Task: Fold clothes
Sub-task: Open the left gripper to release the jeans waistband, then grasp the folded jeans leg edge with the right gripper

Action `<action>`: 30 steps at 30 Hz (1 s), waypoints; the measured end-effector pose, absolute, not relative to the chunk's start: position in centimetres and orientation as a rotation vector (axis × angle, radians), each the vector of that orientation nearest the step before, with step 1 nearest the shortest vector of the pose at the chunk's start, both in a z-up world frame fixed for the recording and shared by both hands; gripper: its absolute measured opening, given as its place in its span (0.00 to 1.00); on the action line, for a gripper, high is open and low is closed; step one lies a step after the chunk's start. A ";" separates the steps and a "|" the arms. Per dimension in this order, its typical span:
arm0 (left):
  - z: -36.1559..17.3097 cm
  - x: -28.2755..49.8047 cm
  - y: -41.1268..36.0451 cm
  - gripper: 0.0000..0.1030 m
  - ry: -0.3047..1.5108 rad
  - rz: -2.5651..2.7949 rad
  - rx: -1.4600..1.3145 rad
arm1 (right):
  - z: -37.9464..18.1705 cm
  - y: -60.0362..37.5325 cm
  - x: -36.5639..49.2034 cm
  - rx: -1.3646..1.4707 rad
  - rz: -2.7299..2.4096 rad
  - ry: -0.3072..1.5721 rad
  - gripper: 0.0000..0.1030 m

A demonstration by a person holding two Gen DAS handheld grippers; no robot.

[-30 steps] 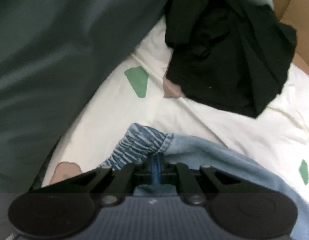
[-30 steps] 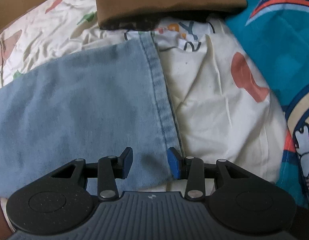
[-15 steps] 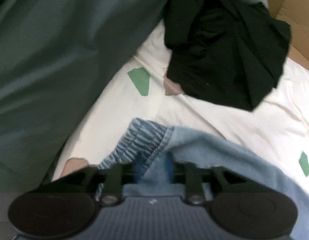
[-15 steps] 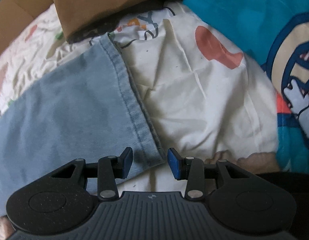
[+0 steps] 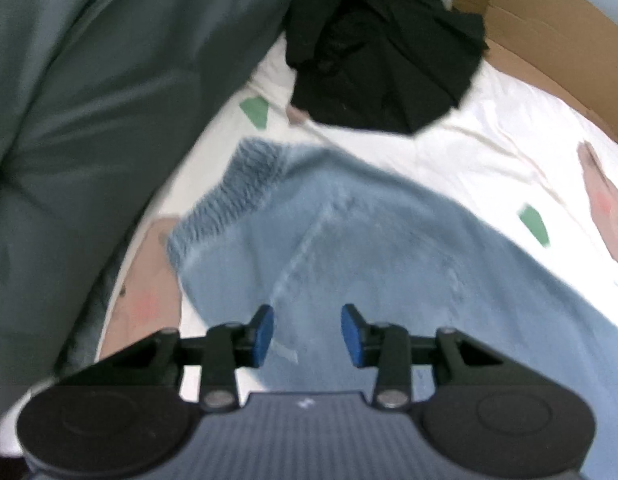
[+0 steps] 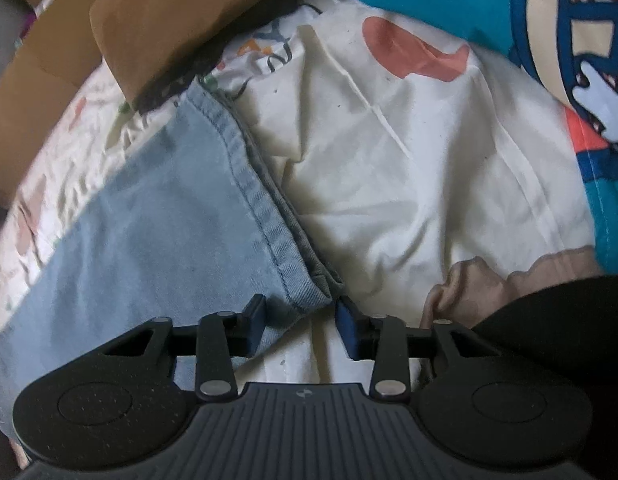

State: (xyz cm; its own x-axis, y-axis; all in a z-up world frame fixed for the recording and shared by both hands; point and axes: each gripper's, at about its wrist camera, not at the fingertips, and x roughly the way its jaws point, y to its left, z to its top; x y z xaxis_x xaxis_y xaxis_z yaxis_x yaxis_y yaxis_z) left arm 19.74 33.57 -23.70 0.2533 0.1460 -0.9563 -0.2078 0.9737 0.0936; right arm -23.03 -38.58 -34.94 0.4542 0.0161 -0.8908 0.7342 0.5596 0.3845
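Light blue jeans [image 5: 369, 248] lie on the white printed sheet [image 5: 489, 148], their ribbed waistband [image 5: 245, 184] at the upper left in the left wrist view. My left gripper [image 5: 307, 334] hovers over the cloth near the waist. Its jaws are opening and nothing is between the pads. In the right wrist view a jeans leg [image 6: 157, 232] runs to a stitched hem [image 6: 261, 200]. My right gripper [image 6: 301, 324] is low over the hem's near corner. Its jaws are closing with that corner between them, and a gap still shows.
A crumpled black garment [image 5: 385, 60] lies beyond the waistband, with dark green fabric [image 5: 89, 100] on the left and cardboard [image 5: 549, 40] behind. In the right wrist view a brown folded garment [image 6: 181, 12] touches the hem's far end. A teal cartoon blanket [image 6: 549, 40] covers the right.
My left gripper let go of the waistband, opened and pulled up and back over the jeans. My right gripper shifted along the hem to its near corner, which now lies between the jaws.
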 end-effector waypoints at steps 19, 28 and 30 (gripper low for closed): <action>-18.1 10.0 30.5 0.43 1.351 0.298 -0.054 | -37.5 -39.7 -25.5 1.053 -0.517 0.864 0.49; -18.6 8.6 30.9 0.49 1.408 0.365 0.025 | -37.9 -39.7 -26.8 1.130 -0.447 0.713 0.49; -18.6 8.2 31.0 0.49 1.413 0.381 0.022 | -37.0 -39.5 -27.3 1.119 -0.411 0.690 0.49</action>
